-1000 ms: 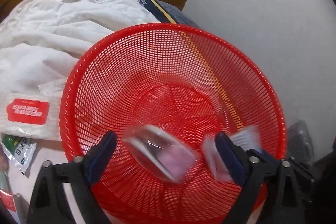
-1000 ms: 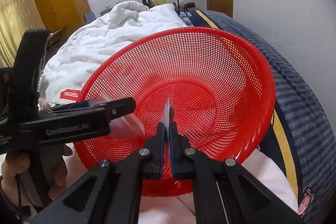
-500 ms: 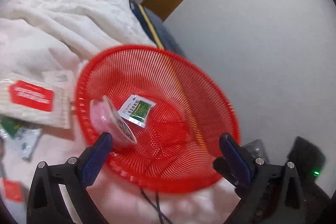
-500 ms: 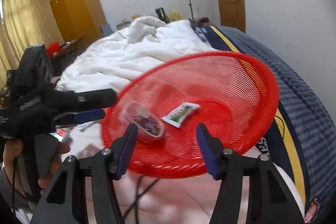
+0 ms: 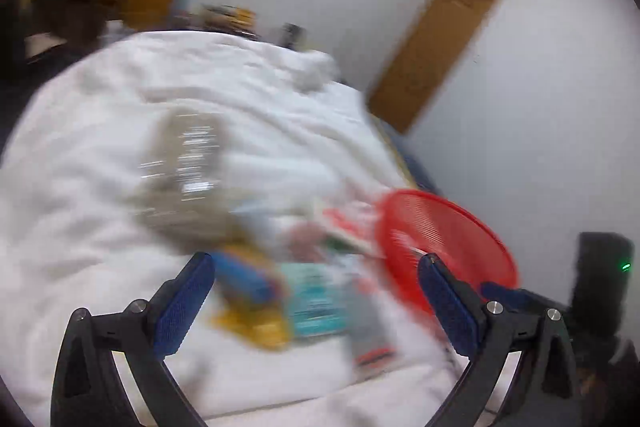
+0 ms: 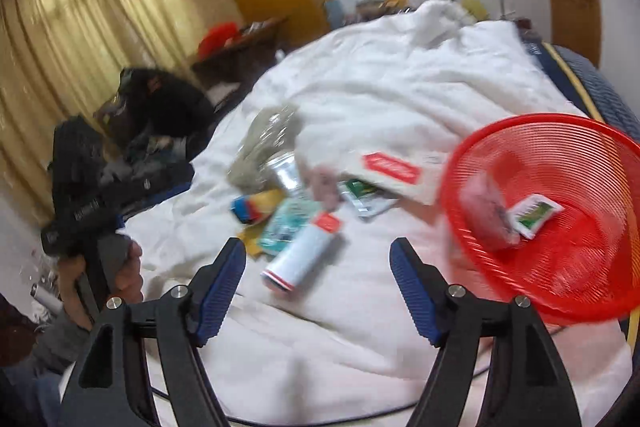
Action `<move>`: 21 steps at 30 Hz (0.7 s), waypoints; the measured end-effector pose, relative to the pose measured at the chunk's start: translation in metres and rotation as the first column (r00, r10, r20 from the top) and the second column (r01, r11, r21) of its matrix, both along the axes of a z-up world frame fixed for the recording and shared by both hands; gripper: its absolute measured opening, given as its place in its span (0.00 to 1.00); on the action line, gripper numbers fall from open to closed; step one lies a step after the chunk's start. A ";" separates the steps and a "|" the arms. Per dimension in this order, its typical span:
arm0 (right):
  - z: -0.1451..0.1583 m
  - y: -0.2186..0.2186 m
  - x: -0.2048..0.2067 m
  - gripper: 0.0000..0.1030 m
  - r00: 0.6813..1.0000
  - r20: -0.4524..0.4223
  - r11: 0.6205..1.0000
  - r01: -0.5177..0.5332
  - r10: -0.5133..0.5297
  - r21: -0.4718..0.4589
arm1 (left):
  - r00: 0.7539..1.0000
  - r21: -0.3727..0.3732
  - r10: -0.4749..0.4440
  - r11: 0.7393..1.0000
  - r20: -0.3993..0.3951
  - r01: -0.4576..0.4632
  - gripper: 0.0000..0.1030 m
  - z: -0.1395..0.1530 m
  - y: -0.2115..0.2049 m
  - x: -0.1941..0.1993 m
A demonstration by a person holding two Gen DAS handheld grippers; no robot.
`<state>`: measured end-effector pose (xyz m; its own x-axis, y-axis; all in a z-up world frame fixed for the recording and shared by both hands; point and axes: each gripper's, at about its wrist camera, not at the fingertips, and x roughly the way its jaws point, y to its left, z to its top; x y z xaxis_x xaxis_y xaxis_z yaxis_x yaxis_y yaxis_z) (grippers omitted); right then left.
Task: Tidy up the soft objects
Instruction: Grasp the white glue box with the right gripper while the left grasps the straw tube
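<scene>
Both grippers are empty, each with its blue-padded jaws spread wide apart. A second ago the right gripper (image 6: pixel 318 277) was pinched shut on a thin packet over the red mesh basket (image 6: pixel 476 143), and the left gripper (image 5: pixel 316 301) had just let a pink-filled clear pouch fall. Now both have pulled away from the basket and swung toward the pile of items on the white duvet (image 6: pixel 400 75).

In the right wrist view the basket, which filled the middle of the frame a second ago, sits at 3 o'clock, tilted on the bedding. Inside it lie the pink pouch (image 6: pixel 486 217), against the near-left wall, and a small green-and-white sachet (image 6: pixel 534 214) just beside it toward the middle.

Toward 12 o'clock from the right gripper's open jaws lies a white tube with a red cap (image 6: pixel 304 253). Beyond it are a teal packet (image 6: pixel 288 223), a yellow packet with a blue and red end (image 6: pixel 252 207), a green sachet (image 6: pixel 366 195), a cloth bag with a red label (image 6: pixel 394 173) and a crinkled clear bag (image 6: pixel 266 143).

At 9 o'clock the person's left hand (image 6: pixel 124 269) grips the left tool's handle.

The left wrist view is heavily blurred. The basket (image 5: pixel 452 239) shows at 3 o'clock, and smeared yellow, blue and teal packets lie between the open jaws.
</scene>
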<state>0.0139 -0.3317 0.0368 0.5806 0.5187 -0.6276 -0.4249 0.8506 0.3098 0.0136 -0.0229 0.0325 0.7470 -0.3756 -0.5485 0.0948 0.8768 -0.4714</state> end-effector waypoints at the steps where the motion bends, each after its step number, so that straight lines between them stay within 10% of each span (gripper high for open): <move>1: 0.001 0.016 0.004 0.72 1.000 -0.022 1.000 -0.018 0.018 -0.014 | 0.999 0.006 0.032 0.999 0.002 -0.032 0.99 -0.005 0.008 -0.004; 14: -0.056 0.066 0.034 0.70 0.981 -0.174 0.996 0.081 -0.087 -0.038 | 0.989 -0.057 0.021 0.998 -0.145 -0.029 0.99 -0.060 0.014 0.014; 21: -0.068 0.080 0.043 0.54 0.975 -0.216 0.998 0.044 -0.052 -0.040 | 0.984 -0.064 0.021 0.997 -0.175 -0.033 0.99 -0.065 0.014 0.021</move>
